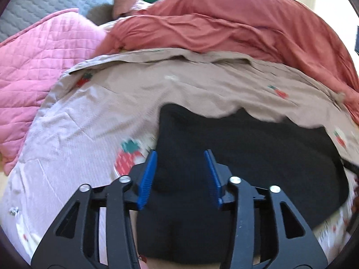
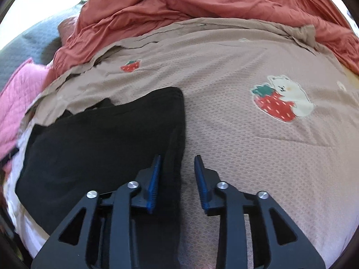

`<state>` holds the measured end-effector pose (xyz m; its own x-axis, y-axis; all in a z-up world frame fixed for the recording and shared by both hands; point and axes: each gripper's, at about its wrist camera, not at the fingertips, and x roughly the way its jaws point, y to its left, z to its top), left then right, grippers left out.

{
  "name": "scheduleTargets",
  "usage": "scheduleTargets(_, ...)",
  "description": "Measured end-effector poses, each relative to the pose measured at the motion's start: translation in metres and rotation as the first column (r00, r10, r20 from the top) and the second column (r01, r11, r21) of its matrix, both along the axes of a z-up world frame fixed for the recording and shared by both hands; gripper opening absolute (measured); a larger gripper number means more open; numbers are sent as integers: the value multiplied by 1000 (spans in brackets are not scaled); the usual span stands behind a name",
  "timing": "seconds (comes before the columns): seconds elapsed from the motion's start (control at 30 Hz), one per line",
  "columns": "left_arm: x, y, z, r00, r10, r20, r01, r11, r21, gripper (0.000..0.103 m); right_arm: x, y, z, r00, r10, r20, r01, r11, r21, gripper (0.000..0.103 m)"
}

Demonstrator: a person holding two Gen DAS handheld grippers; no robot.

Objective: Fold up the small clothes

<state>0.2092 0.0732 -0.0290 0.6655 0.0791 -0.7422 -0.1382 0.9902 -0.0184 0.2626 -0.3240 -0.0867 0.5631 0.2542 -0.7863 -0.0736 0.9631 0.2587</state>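
Nearest in the left wrist view: left gripper (image 1: pixel 180 157), jaws parted, blue pads (image 1: pixel 148 177) clear on both sides, nothing pinched; black garment (image 1: pixel 235 157) lying beneath and between the pads, not pressed by either. Same garment spread flat toward the right of that view, upper edge wavy against the bedcover.

Nearest in the right wrist view: right gripper (image 2: pixel 177 159), jaws likewise released, gap narrower; right-hand edge of the black garment (image 2: pixel 101 139) running up between the pads, left pad (image 2: pixel 154 179) over the dark cloth, right pad over bare bedcover. No squeeze visible on the fabric. Garment stretching away to the left of that view, corner squared off near the middle.

Underneath, taupe textured bedcover (image 2: pixel 224 134) with appliqué pictures: a large strawberry with a white animal (image 2: pixel 281 100) hugging it, a small strawberry (image 2: pixel 131 66) farther off; in the left view a blurred strawberry (image 1: pixel 128 157) just left of the pad. No lettering, brand or label readable anywhere; motion blur softening parts of the left view.

Farther back, rumpled rust-red duvet (image 1: pixel 224 22) along the bedcover's far edge. Left of it, pink quilted blanket (image 1: pixel 44 56). Farthest, grey quilted surface (image 1: pixel 56 0).
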Motion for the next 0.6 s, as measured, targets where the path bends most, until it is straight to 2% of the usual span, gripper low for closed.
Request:
scheduleTargets(0.13, -20, -19, 0, 999, -41, -17, 42, 999, 20, 53, -12, 7, 19, 996, 22, 91, -19, 999, -37, 30)
scheduleTargets(0.3, -30, -35, -10, 996, -74, -49, 75, 997, 3, 62, -38, 34, 43, 968, 155, 197, -152, 988, -31, 33)
scheduleTargets(0.33, -29, -37, -14, 994, -85, -66, 85, 996, -7, 63, -43, 39, 44, 962, 185, 203, -184, 983, -24, 37)
scheduleTargets(0.43, -28, -40, -24, 991, -88, -98, 88, 996, -3, 66, -56, 55, 43, 946, 263, 188, -265, 964, -18, 42)
scheduleTargets(0.5, -27, -37, -35, 988, -71, -139, 70, 997, -10, 66, -58, 63, 35, 945, 293, 146, -293, 956, -21, 43)
scheduleTargets(0.6, -31, -31, -42, 988, -58, -144, 52, 998, -46, 66, -57, 69, 17, 952, 300, 59, -297, 953, -58, 43)
